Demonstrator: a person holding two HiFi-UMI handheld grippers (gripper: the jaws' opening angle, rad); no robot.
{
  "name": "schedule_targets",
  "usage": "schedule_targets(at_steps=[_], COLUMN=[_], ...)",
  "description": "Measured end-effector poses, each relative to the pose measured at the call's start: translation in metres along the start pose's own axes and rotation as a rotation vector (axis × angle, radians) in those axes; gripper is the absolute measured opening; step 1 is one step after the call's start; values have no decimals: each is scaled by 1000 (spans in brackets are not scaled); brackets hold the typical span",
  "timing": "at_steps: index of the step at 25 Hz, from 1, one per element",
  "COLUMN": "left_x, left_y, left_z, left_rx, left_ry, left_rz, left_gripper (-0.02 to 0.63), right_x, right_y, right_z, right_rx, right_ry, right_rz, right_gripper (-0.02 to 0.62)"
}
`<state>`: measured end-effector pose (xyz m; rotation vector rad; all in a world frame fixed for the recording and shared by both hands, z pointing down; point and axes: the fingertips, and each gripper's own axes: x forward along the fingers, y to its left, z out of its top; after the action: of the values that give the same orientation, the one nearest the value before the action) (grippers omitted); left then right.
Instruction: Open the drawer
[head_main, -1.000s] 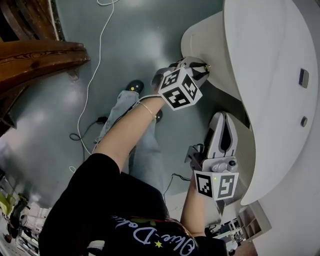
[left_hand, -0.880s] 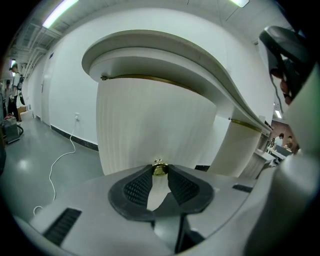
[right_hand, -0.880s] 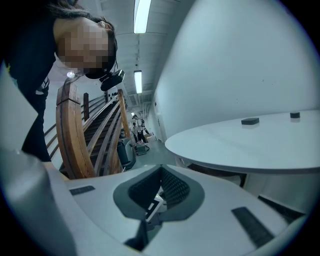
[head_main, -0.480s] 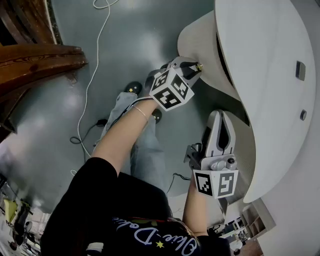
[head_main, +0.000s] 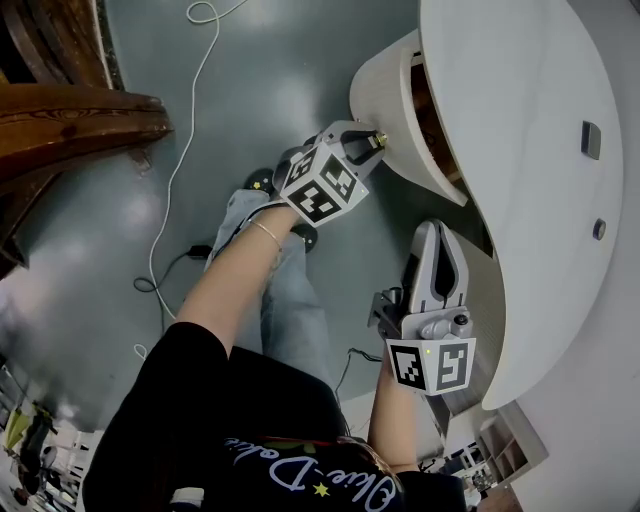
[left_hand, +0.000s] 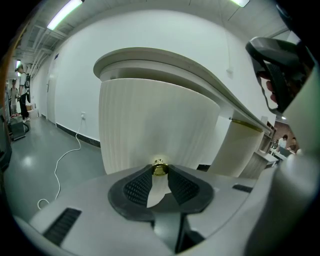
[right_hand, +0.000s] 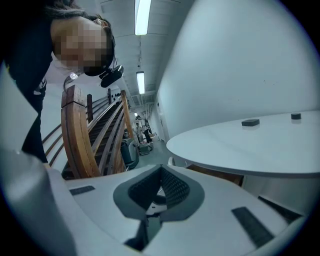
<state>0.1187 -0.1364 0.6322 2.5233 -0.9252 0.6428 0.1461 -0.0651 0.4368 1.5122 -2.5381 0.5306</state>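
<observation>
The cream, ribbed, curved drawer front (head_main: 385, 90) stands pulled out from under the white tabletop (head_main: 520, 150), and its wooden inside (head_main: 425, 100) shows in the gap. My left gripper (head_main: 368, 140) is shut on the small brass knob (head_main: 381, 139) of that front. In the left gripper view the brass knob (left_hand: 159, 167) sits pinched between the tips of my left gripper (left_hand: 160, 173), with the drawer front (left_hand: 150, 120) behind it. My right gripper (head_main: 437, 232) hangs lower, beside the table's base, shut with nothing in it. In its own view the right gripper (right_hand: 161, 172) has its pads together.
A white cable (head_main: 185, 130) trails over the grey floor. A wooden staircase (head_main: 70, 110) stands at the left. Two small dark fittings (head_main: 591, 140) (head_main: 598, 229) sit on the tabletop. The person's legs and shoes are below the left gripper.
The left gripper has moved left with the knob, and the drawer has slid out, so its wooden inside shows now. The right gripper has kept still.
</observation>
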Motion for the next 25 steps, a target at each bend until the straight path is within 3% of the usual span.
schedule_targets(at_steps=[8,25], left_x=[-11,-31], left_y=[-2,-3], left_z=[-8,-21], left_rx=[0,25], left_ry=[5,7], left_rz=[19,-28], left_gripper=[97,97], right_x=[-5,-5], right_y=[-1,1], right_z=[-5,-17], right_rx=[-9,78], right_ry=[-1,-28], right_rz=[29,-115], right_gripper=[-3,-3])
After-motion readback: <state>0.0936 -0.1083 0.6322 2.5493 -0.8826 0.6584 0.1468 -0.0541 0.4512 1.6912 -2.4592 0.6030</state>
